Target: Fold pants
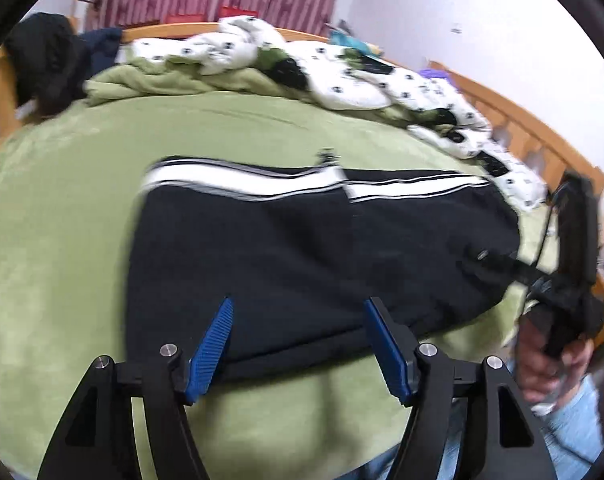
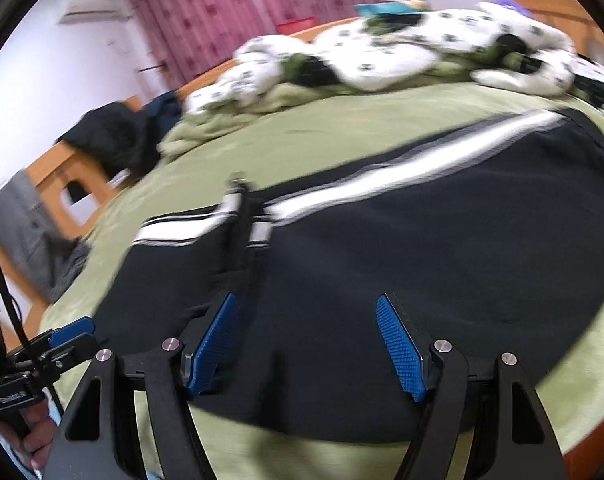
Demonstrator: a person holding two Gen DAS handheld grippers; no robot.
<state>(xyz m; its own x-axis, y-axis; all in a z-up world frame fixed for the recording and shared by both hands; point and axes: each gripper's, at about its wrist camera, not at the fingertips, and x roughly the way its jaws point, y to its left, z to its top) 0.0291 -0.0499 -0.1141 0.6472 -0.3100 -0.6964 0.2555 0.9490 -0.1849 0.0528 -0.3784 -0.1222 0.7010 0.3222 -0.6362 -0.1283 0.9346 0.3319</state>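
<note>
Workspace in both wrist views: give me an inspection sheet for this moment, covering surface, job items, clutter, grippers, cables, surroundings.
Surface: green blanket over a wooden-framed bed.
Job's things: black pants with white side stripes, lying flat, apparently already folded over.
Clutter: rumpled white patterned quilt along the far edge; dark clothing heaped on the bed frame.
Grippers: left gripper open above the pants' near edge; right gripper open over the pants, holding nothing.
Cables: black cable beside the left gripper.
Surroundings: pink curtains, white walls, wall air conditioner.
</note>
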